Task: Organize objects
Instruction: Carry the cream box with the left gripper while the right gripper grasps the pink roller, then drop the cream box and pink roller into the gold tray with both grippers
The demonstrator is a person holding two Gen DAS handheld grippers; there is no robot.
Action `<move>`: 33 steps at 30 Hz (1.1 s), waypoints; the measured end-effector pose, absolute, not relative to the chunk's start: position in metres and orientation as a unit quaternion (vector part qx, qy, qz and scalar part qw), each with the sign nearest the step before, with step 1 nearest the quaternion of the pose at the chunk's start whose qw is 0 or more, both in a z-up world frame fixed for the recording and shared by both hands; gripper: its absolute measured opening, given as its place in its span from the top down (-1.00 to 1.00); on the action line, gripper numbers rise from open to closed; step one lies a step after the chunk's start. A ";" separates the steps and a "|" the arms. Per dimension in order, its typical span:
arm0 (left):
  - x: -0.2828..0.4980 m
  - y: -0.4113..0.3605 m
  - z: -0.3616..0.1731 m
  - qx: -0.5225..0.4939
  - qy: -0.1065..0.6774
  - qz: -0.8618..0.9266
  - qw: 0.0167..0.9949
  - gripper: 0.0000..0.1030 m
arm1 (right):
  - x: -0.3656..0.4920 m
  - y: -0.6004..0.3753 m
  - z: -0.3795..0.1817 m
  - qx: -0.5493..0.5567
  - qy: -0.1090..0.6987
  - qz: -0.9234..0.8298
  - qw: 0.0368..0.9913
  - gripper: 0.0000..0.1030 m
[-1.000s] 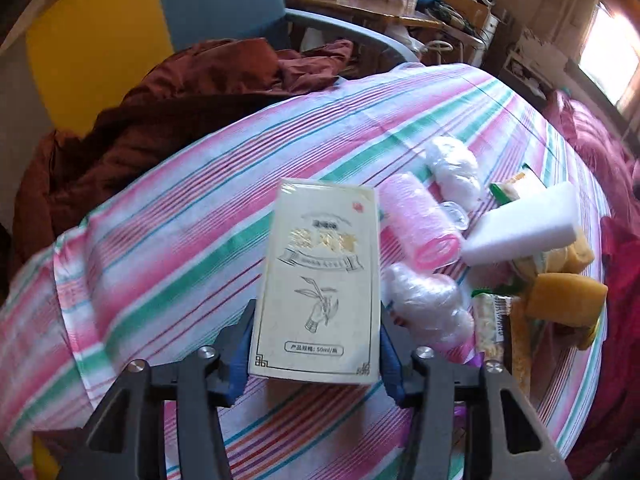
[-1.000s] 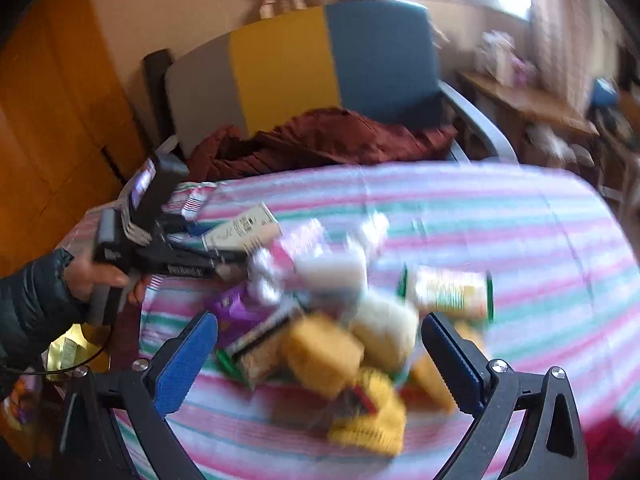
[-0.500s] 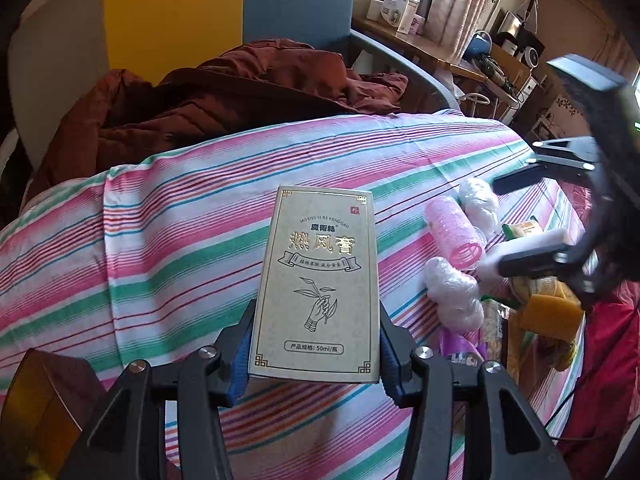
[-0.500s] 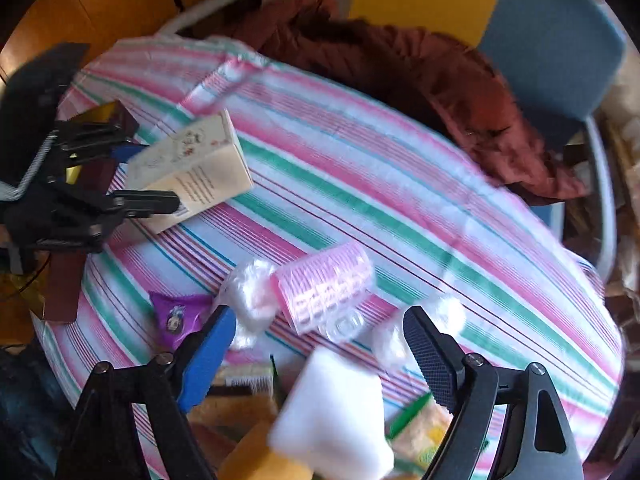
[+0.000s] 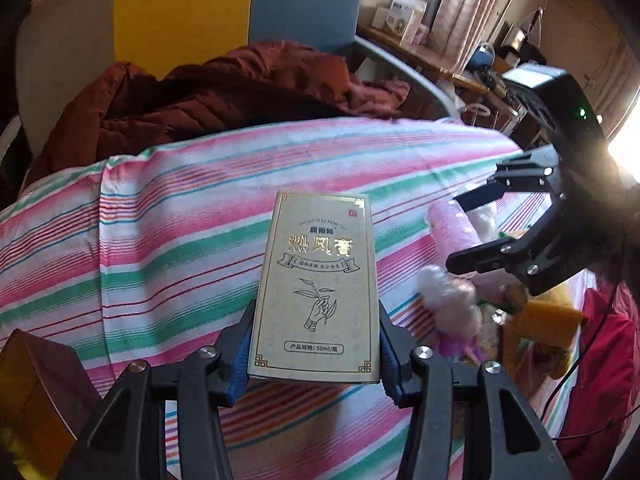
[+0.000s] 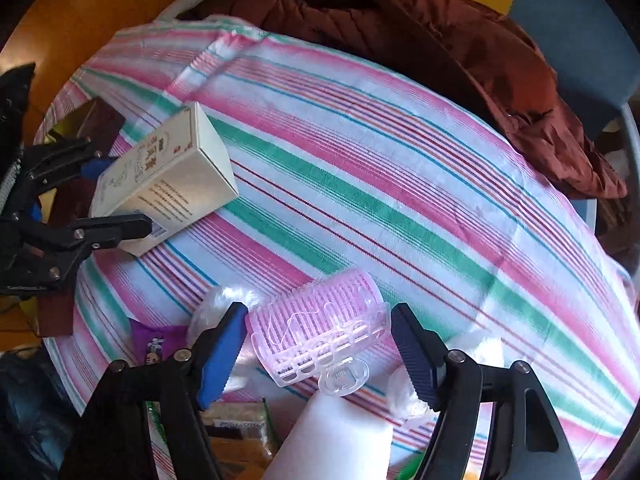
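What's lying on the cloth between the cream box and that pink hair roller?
Nothing: in the right wrist view only bare striped tablecloth runs between the cream box and the pink hair roller.

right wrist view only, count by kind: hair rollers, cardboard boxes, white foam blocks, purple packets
pink hair roller: 1
cream box: 1
white foam block: 1
purple packet: 1
total: 4
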State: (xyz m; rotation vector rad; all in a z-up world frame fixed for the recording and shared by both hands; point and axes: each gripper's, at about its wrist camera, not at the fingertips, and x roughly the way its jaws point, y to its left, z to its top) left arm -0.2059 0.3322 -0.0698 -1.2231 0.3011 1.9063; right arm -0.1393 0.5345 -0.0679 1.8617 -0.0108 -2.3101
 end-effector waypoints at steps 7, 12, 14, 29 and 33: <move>-0.185 0.315 -0.031 -0.466 0.093 0.779 0.410 -0.01 | -0.110 0.537 -0.014 0.556 -0.031 -0.829 0.037 -0.43; -0.168 0.278 -0.001 -0.459 0.053 0.797 0.389 -0.01 | -0.103 0.511 0.029 0.498 -0.057 -0.865 0.028 -0.43; -0.160 0.251 0.010 -0.456 0.031 0.808 0.373 -0.01 | -0.106 0.482 0.035 0.478 -0.072 -0.874 0.042 -0.43; -0.155 0.018 0.002 -0.467 -0.124 0.859 0.171 -0.01 | -0.143 0.292 0.012 0.485 -0.092 -0.858 0.145 -0.43; -0.160 -0.011 -0.012 -0.478 -0.161 0.851 0.146 -0.01 | -0.166 0.264 0.002 0.494 -0.089 -0.854 0.138 -0.43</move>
